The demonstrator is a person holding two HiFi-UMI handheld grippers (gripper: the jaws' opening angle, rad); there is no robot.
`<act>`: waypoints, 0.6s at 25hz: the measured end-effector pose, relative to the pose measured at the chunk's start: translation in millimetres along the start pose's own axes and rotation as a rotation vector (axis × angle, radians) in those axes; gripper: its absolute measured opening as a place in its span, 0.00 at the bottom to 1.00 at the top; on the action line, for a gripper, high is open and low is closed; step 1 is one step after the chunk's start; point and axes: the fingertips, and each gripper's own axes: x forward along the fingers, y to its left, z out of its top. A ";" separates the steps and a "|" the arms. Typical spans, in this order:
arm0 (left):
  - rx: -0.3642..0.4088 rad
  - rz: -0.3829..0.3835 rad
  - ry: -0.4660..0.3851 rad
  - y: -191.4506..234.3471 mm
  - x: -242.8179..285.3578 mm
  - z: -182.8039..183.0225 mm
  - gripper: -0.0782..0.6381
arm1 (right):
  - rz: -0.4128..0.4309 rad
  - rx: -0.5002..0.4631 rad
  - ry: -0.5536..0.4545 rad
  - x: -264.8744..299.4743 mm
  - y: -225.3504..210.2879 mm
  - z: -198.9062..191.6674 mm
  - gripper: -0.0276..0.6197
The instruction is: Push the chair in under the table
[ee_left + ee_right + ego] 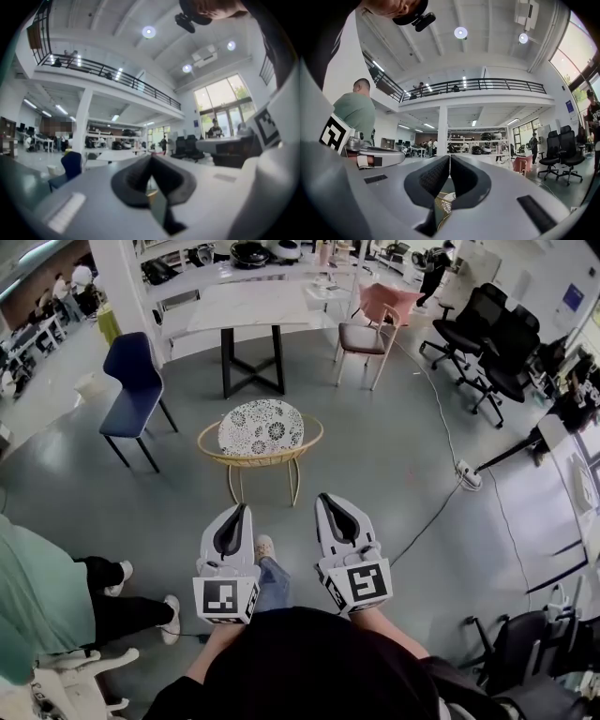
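Your left gripper and right gripper are both clenched, with nothing between the jaws. They are held level and side by side, just in front of your body. The chair, the one with the patterned seat and thin yellow frame, stands a little farther on. It is not touched yet, and it is well apart from the table on the far side.

If you push with the closed tips on the round rim, I think they can slip off. If one side pushes harder, the light chair may turn or tip. Its legs may also catch on the black crossed base before the seat goes under. Keep it away from the blue chair on the left.
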 end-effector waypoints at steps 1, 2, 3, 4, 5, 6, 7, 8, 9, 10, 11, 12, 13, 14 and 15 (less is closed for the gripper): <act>0.000 -0.002 0.002 8.4 13.1 -2.2 0.12 | -0.003 0.000 0.000 13.3 -4.5 -2.4 0.08; 0.000 -0.003 0.004 17.4 25.8 -3.3 0.12 | -0.006 -0.001 0.003 27.1 -9.0 -4.5 0.08; 0.002 -0.001 0.005 26.8 38.1 -3.2 0.12 | -0.008 -0.004 0.007 41.6 -13.7 -5.9 0.08; 0.008 0.001 0.003 36.9 50.7 -2.1 0.12 | -0.010 -0.007 0.010 56.9 -18.7 -6.7 0.08; 0.018 0.004 0.001 47.7 63.6 -0.9 0.12 | -0.012 -0.009 0.011 72.7 -24.2 -7.2 0.08; 0.031 0.008 0.000 59.2 76.7 -0.2 0.12 | -0.016 -0.010 0.010 88.5 -30.0 -7.9 0.08; 0.041 0.012 -0.001 71.1 89.8 -0.7 0.12 | -0.021 -0.012 0.008 103.8 -35.9 -9.0 0.08; 0.048 0.017 -0.001 83.0 103.0 -2.2 0.12 | -0.026 -0.014 0.007 118.8 -41.8 -10.3 0.08; 0.051 0.019 -0.001 94.8 116.5 -4.3 0.12 | -0.032 -0.018 0.008 134.0 -47.6 -11.8 0.08; 0.050 0.020 -0.001 106.2 130.4 -6.5 0.12 | -0.037 -0.023 0.011 149.7 -53.0 -13.5 0.08; 0.048 0.020 0.000 117.3 144.4 -8.7 0.12 | -0.041 -0.027 0.014 165.9 -58.2 -15.7 0.08; 0.045 0.020 0.005 128.1 158.3 -11.5 0.12 | -0.046 -0.030 0.018 182.0 -63.3 -18.3 0.08; 0.042 0.021 0.015 138.2 171.6 -15.2 0.12 | -0.050 -0.032 0.021 197.4 -68.4 -21.4 0.08; 0.039 0.021 0.023 147.3 184.2 -18.7 0.12 | -0.054 -0.033 0.024 211.5 -73.3 -24.8 0.08; 0.037 0.017 0.028 154.9 195.9 -21.4 0.12 | -0.057 -0.034 0.029 223.8 -78.0 -28.2 0.08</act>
